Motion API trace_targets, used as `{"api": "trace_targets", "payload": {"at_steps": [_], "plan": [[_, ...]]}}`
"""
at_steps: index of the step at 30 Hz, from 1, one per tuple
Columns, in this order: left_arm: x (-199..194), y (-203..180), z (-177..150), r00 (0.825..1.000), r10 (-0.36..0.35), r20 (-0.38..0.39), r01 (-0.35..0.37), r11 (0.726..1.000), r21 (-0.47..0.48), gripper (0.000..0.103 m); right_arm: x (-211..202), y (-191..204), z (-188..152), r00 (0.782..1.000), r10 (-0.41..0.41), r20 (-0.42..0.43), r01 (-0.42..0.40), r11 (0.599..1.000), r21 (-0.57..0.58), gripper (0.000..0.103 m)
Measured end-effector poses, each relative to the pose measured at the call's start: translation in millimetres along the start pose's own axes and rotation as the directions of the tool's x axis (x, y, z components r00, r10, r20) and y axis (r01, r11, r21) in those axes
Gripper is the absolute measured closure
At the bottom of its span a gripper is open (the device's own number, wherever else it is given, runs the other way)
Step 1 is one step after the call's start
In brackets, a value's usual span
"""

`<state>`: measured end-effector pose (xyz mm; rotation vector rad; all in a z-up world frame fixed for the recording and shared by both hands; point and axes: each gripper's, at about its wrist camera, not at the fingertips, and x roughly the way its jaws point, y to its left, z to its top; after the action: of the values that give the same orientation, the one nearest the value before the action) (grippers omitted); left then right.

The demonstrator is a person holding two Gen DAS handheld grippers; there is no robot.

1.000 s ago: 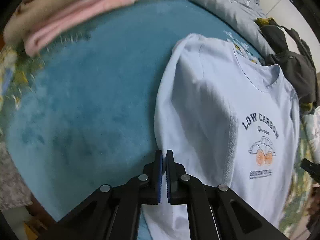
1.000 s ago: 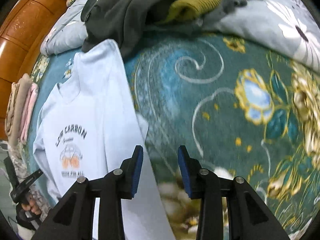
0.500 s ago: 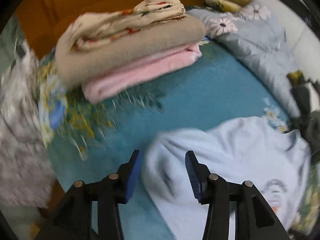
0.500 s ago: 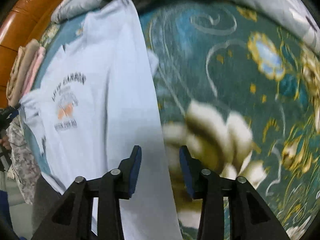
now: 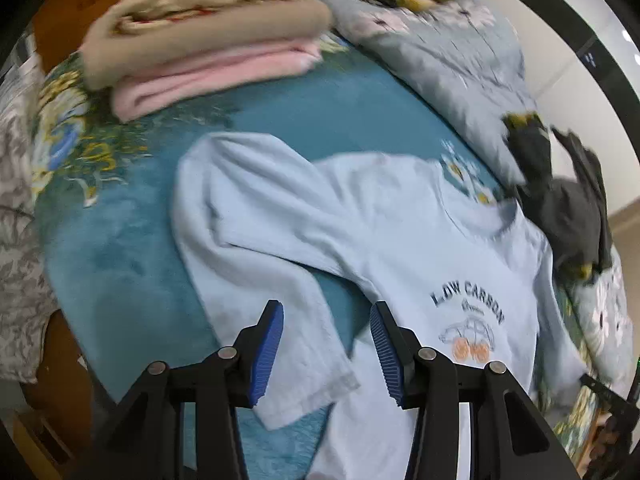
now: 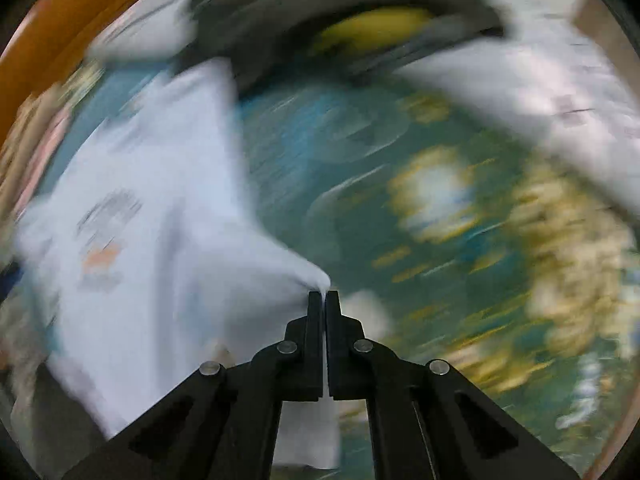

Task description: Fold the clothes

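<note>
A light blue T-shirt (image 5: 400, 248) with a "LOW CARBON" car print lies face up on the teal bedspread (image 5: 120, 248). Its sleeve (image 5: 248, 248) is spread out to the left. My left gripper (image 5: 326, 344) is open just above the sleeve's hem, holding nothing. In the blurred right wrist view my right gripper (image 6: 323, 296) is shut on the T-shirt (image 6: 160, 220) at its side edge, and the cloth rises in a peak to the closed jaws.
Folded beige and pink blankets (image 5: 208, 48) are stacked at the back left. A grey floral quilt (image 5: 452, 56) runs along the back. Dark clothes with a yellow piece (image 5: 568, 196) lie by the shirt's collar, also as dark clothes (image 6: 360, 20).
My left gripper let go and opened, and the sleeve now lies spread out. My right gripper closed on the shirt's side edge and is moving fast, pulling the cloth up.
</note>
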<state>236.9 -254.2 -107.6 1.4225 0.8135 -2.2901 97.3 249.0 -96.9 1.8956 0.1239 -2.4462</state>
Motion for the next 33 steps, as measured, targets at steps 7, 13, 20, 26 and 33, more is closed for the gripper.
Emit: {"api": "trace_targets", "payload": {"at_steps": [7, 13, 20, 26, 33], "plan": [[-3, 53, 13, 0.995, 0.098, 0.021, -0.095, 0.991, -0.094, 0.052, 6, -36, 45, 0.991, -0.125, 0.047, 0.117, 0.981, 0.156, 0.101], [25, 77, 19, 0.991, 0.123, -0.045, -0.128, 0.983, -0.135, 0.050, -1, -10, 56, 0.983, -0.160, 0.093, 0.145, 0.978, 0.149, 0.080], [61, 73, 7, 0.985, 0.119, -0.121, -0.136, 0.980, -0.145, 0.064, -9, 37, 63, 0.976, -0.161, 0.147, 0.156, 0.987, 0.046, 0.072], [48, 71, 9, 0.998, 0.039, -0.041, -0.045, 0.983, -0.177, 0.099, -2, 76, 67, 0.992, -0.039, 0.116, 0.033, 0.998, 0.050, 0.072], [-3, 125, 87, 0.945, 0.293, 0.146, -0.270, 0.950, -0.160, 0.099, 1, 110, 83, 0.993, -0.002, 0.118, 0.003, 1.000, -0.010, 0.072]]}}
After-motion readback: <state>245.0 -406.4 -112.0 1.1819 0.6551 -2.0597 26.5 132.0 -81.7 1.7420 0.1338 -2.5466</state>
